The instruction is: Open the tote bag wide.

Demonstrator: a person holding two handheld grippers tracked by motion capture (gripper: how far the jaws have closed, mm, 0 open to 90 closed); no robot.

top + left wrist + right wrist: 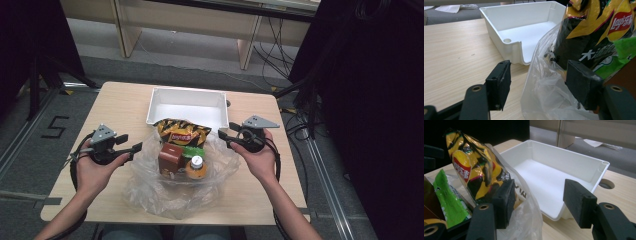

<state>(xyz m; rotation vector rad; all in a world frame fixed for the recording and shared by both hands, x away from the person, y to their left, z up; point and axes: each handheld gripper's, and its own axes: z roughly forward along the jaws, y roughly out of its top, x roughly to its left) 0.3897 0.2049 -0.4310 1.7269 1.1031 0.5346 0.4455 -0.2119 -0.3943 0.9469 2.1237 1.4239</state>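
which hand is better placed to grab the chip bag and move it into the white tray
Right, probably. The right gripper hangs open beside the chip bag and nearer the white tray; the left gripper, also open, sits lower by the plastic bag.

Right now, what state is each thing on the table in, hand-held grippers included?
Left hand-held gripper: open, jaws beside the bag.
Right hand-held gripper: open, holding nothing.
Plastic bag: mouth open, slumped around the goods.
Chips bag: sealed, propped upright.
Brown carton: upright.
Bottle: upright, capped.
White bin: empty.
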